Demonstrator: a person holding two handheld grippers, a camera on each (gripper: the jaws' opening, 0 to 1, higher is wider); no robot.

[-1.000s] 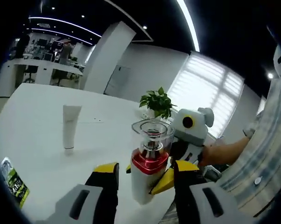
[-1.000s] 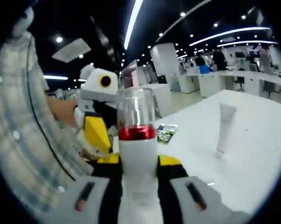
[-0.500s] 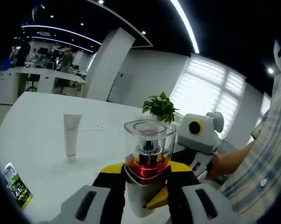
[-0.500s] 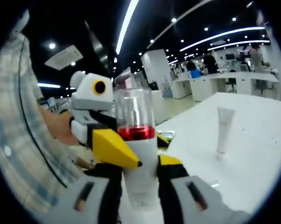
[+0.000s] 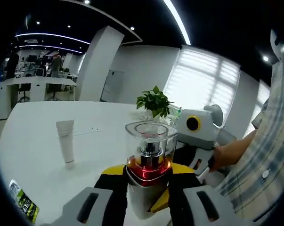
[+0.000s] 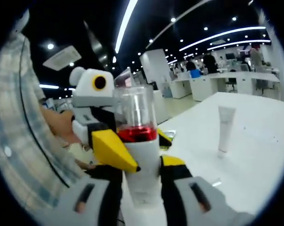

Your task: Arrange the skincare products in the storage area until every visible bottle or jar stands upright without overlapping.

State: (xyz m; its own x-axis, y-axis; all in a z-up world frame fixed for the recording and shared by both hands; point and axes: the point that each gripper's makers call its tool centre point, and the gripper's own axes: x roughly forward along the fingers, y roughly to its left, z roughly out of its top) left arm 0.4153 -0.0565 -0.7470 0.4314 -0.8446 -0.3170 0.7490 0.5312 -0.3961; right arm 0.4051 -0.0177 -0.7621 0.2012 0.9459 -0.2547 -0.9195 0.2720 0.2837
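Observation:
A pump bottle with a clear cap, red collar and white body is held upright in the air above the white table. My left gripper is shut on it just below the collar. My right gripper is shut on the same bottle lower on its white body, and it reaches into the left gripper view from the right. One yellow finger of the left gripper lies across the bottle's front in the right gripper view. A white tube stands cap-down on the table beyond.
A green sachet lies flat near the table's edge. A potted plant stands at the far side. A person's hand and checked sleeve are close behind the grippers. Office desks lie far off.
My left gripper swung in from beside the bottle and shut on it below the red collar. The right gripper kept its hold. Both views shifted slightly.

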